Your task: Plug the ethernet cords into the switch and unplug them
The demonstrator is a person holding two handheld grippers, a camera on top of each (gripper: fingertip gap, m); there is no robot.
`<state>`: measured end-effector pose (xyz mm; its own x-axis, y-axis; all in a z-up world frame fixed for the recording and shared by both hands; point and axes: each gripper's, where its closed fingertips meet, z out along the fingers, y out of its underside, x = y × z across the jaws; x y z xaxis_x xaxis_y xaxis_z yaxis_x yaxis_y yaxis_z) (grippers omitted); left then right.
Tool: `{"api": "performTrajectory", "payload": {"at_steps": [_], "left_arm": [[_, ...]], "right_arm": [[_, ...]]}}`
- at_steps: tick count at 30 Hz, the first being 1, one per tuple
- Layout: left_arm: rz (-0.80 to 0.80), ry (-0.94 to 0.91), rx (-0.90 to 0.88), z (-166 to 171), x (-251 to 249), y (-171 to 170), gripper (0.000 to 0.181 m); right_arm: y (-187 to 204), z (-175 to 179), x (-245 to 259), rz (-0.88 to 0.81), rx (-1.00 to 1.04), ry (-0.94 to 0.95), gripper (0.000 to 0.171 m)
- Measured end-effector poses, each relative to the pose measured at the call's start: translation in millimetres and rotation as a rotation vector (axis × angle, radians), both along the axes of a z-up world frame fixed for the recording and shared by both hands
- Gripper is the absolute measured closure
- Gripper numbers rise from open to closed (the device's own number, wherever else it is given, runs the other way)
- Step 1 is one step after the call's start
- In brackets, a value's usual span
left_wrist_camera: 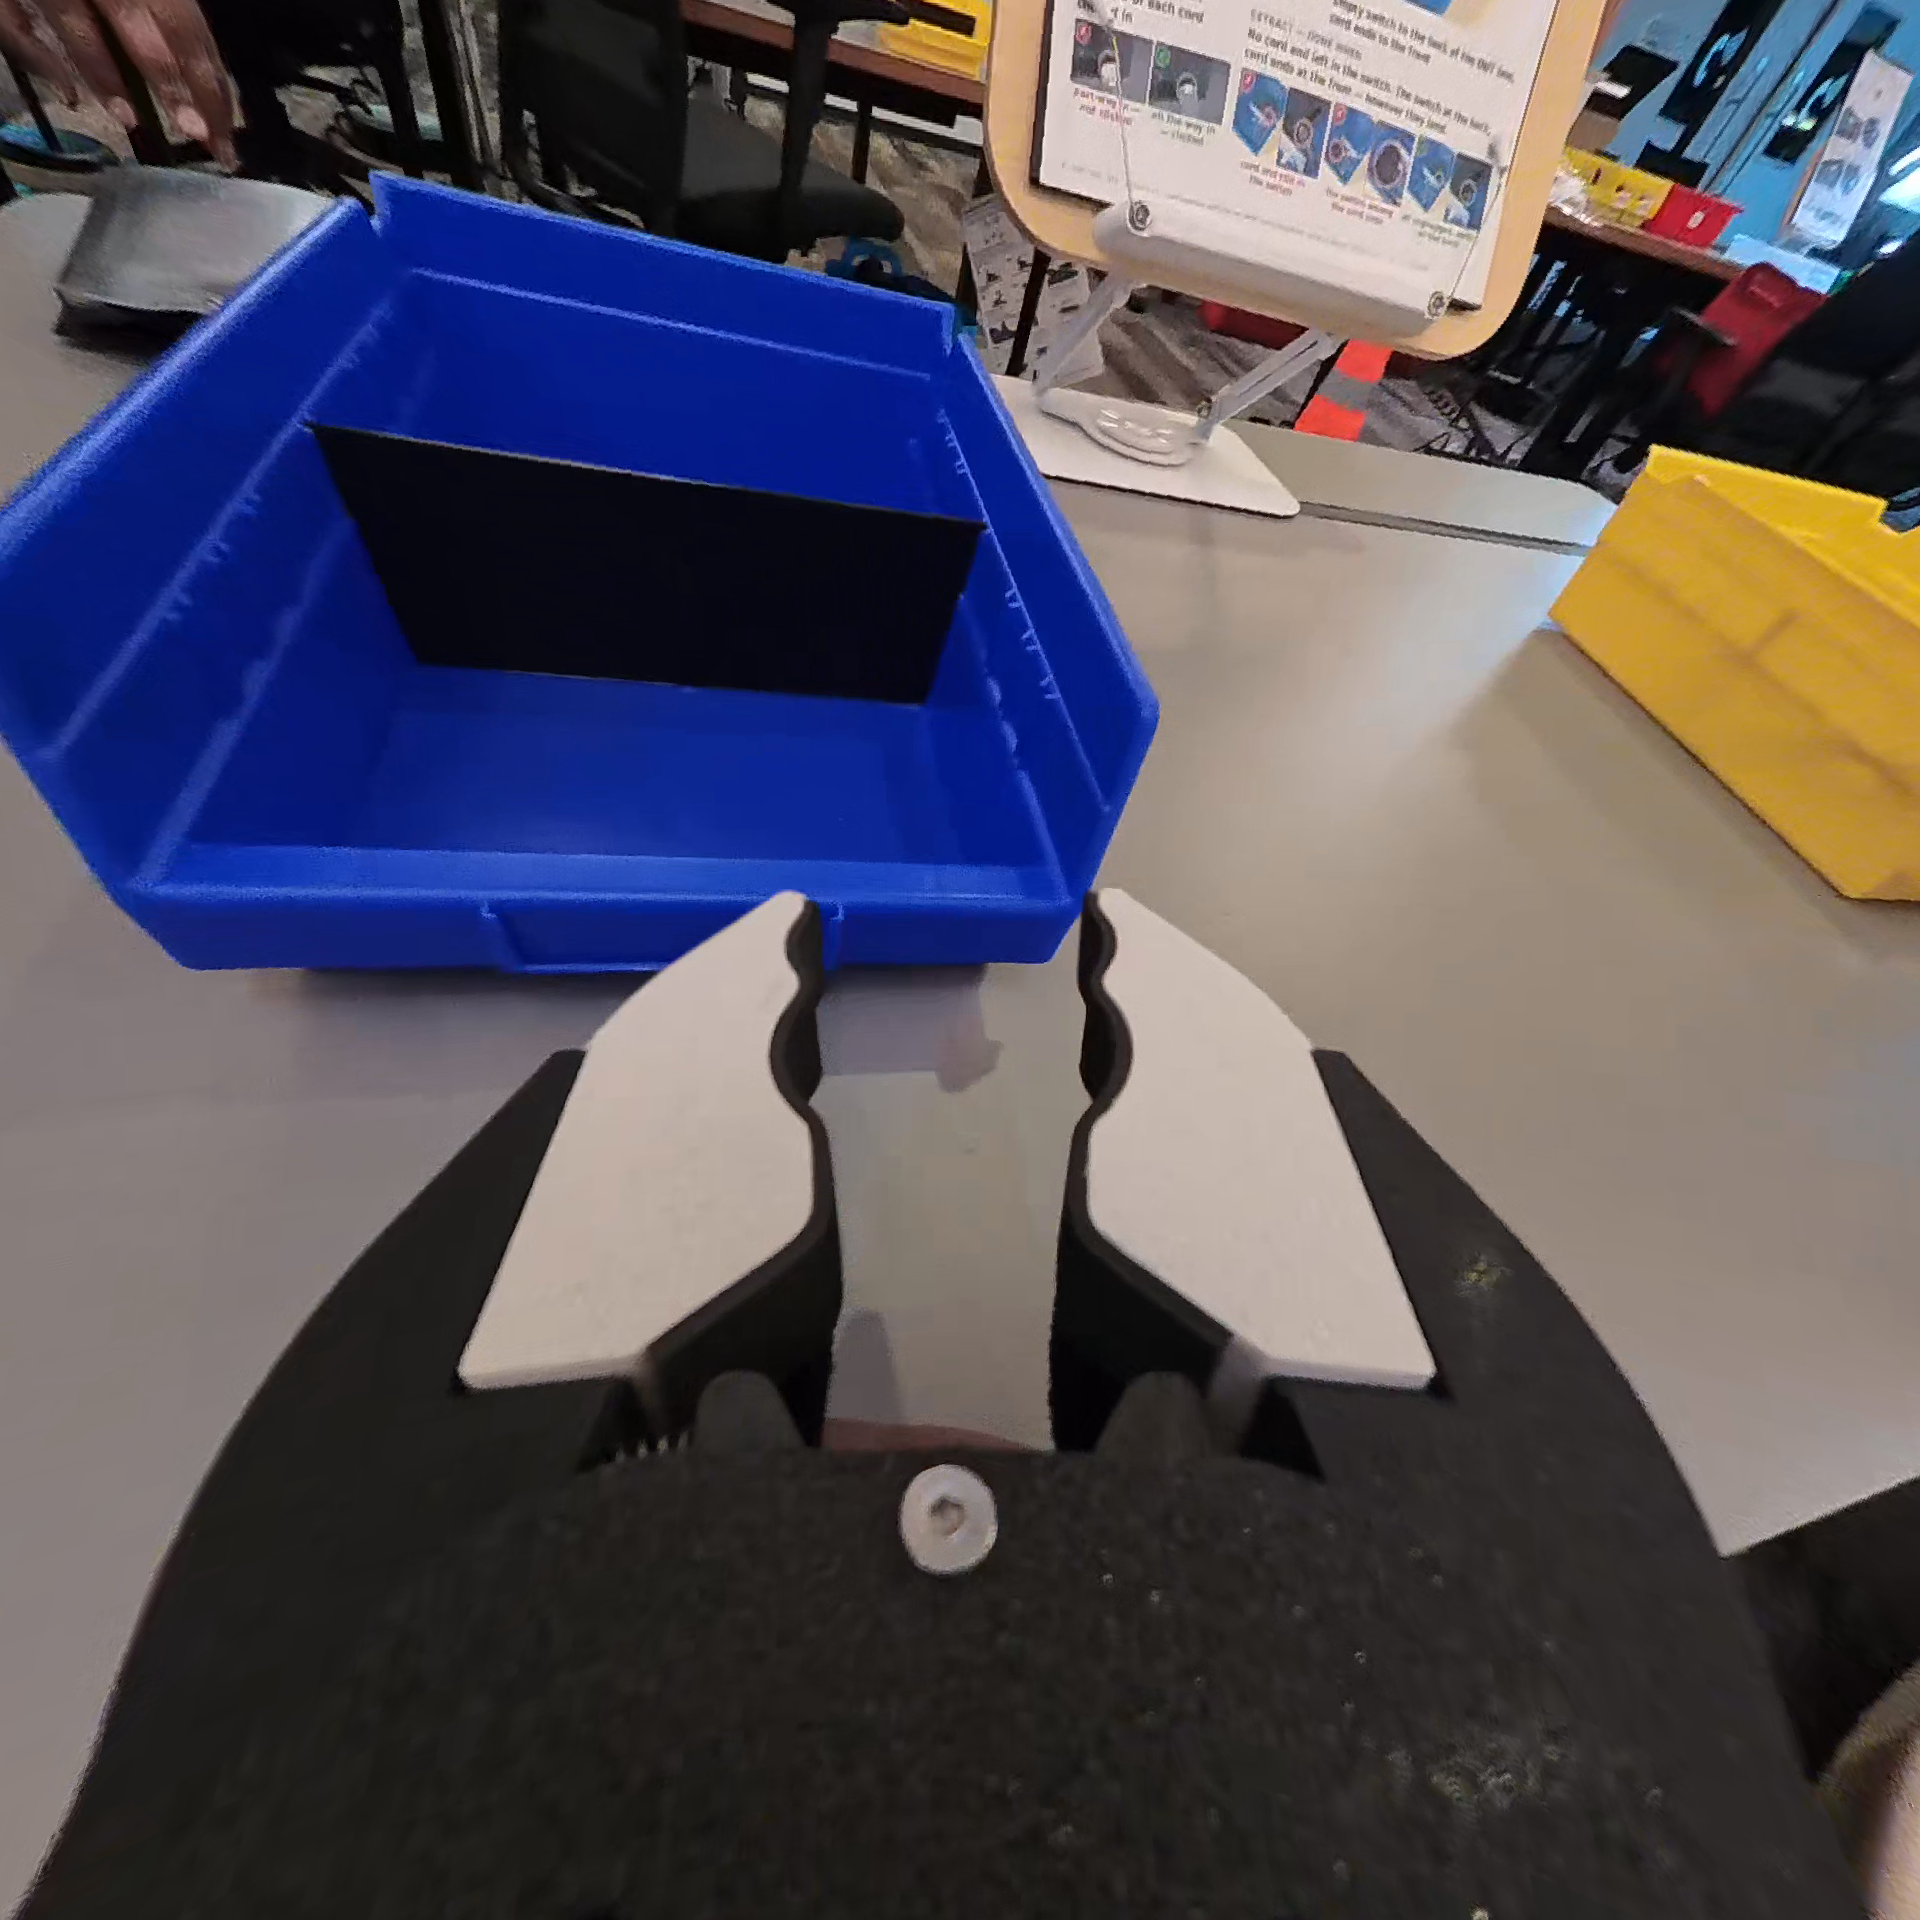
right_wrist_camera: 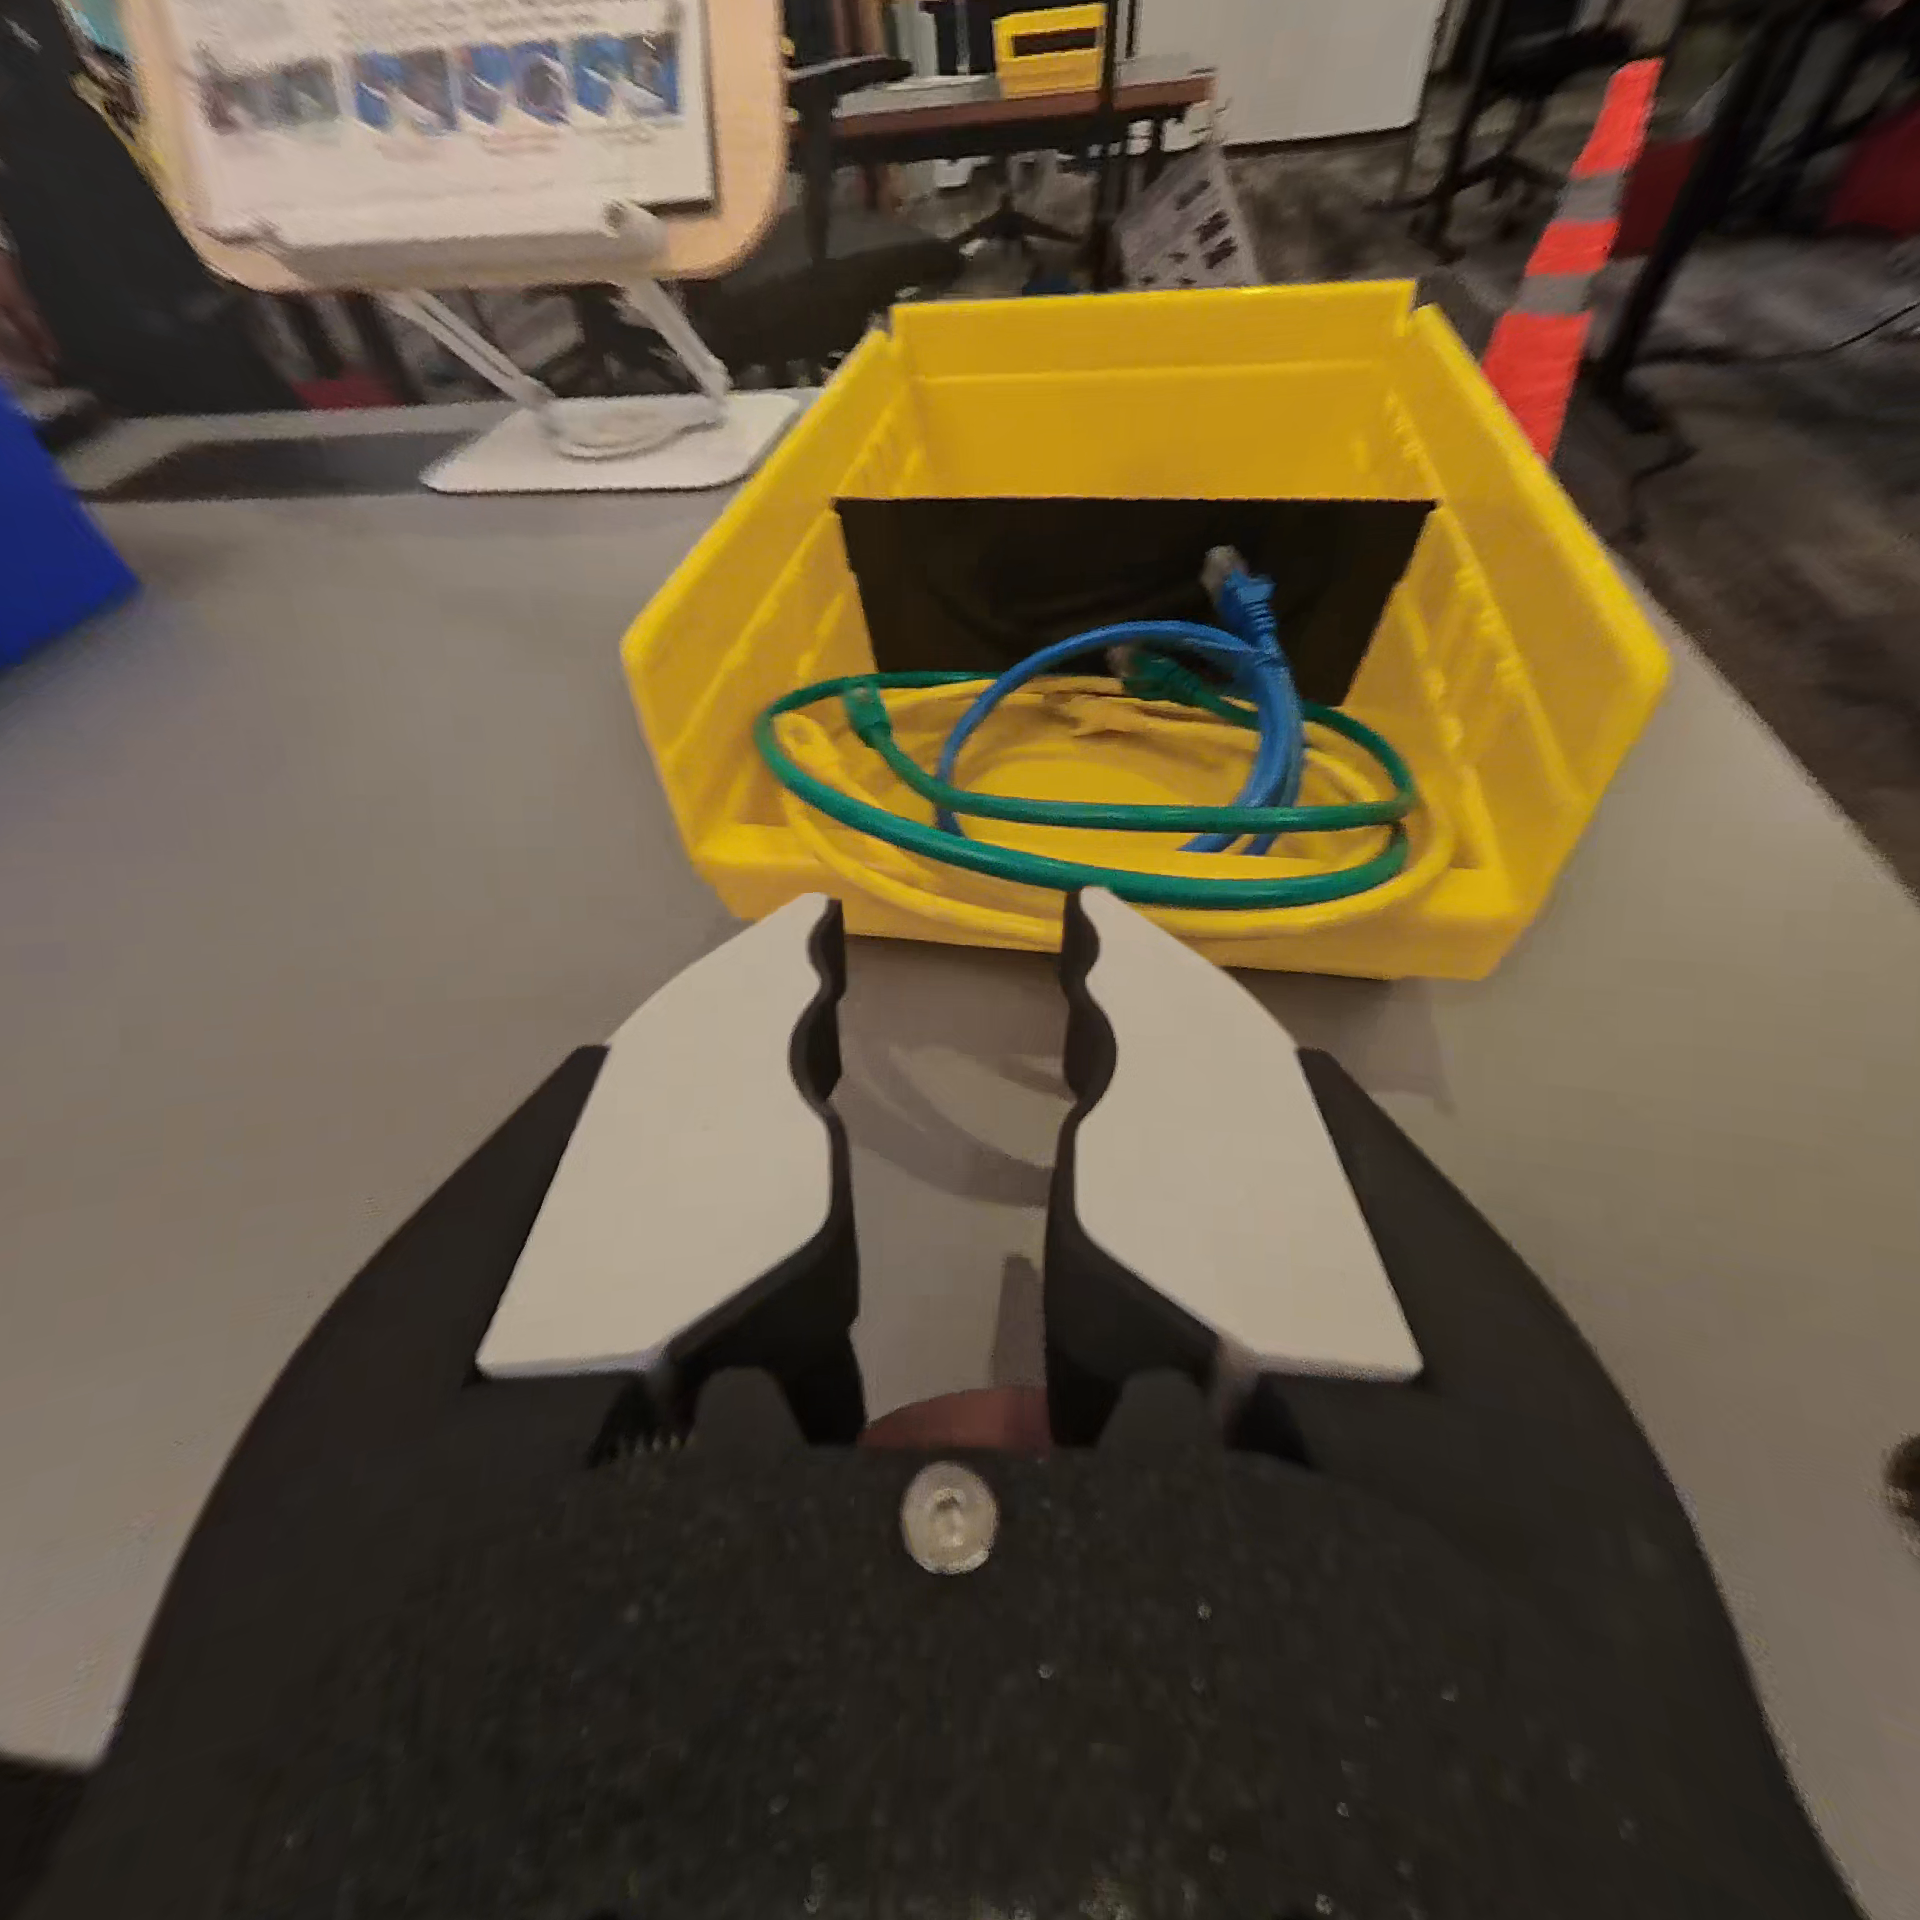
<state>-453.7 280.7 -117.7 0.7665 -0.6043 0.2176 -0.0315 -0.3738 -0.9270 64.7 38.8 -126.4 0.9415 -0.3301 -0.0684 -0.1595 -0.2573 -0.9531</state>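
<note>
A yellow bin [right_wrist_camera: 1538, 707] with a black divider [right_wrist_camera: 1039, 582] holds coiled ethernet cords: a green cord [right_wrist_camera: 1039, 862], a blue cord [right_wrist_camera: 1278, 707] and a yellow cord [right_wrist_camera: 883, 873]. My right gripper [right_wrist_camera: 948, 925] is open and empty, just short of the bin's front lip. My left gripper [left_wrist_camera: 948, 920] is open and empty, in front of a blue bin [left_wrist_camera: 239, 665] with a black divider [left_wrist_camera: 655, 566]; its front compartment shows nothing inside. No switch shows in either view. The yellow bin also shows in the left wrist view [left_wrist_camera: 1756, 665] at the right.
A wooden board with an instruction sheet on a white stand [left_wrist_camera: 1278, 135] stands at the table's far edge between the bins; it also shows in the right wrist view [right_wrist_camera: 468, 135]. An orange cone [right_wrist_camera: 1569, 239] stands beyond the table. A person's hand [left_wrist_camera: 125, 73] is at far left.
</note>
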Motion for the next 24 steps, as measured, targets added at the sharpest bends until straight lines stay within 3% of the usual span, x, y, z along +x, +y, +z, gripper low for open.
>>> {"api": "performTrajectory", "payload": {"at_steps": [4, 21, 24], "left_arm": [[0.022, 0.051, 0.09, 6.5, -2.5, -2.1, 0.138], [-0.04, 0.09, 0.097, 0.2, 12.3, -6.8, 0.138], [-0.055, 0.091, 0.09, -1.3, 16.3, -7.8, 0.138]], "right_arm": [[2.9, -20.1, 8.8, -0.017, -0.068, 0.04, 0.129], [-4.0, -10.7, 16.8, -0.066, -0.057, -0.013, 0.128], [16.9, -4.6, -12.3, 0.058, -0.031, -0.015, 0.125]]}}
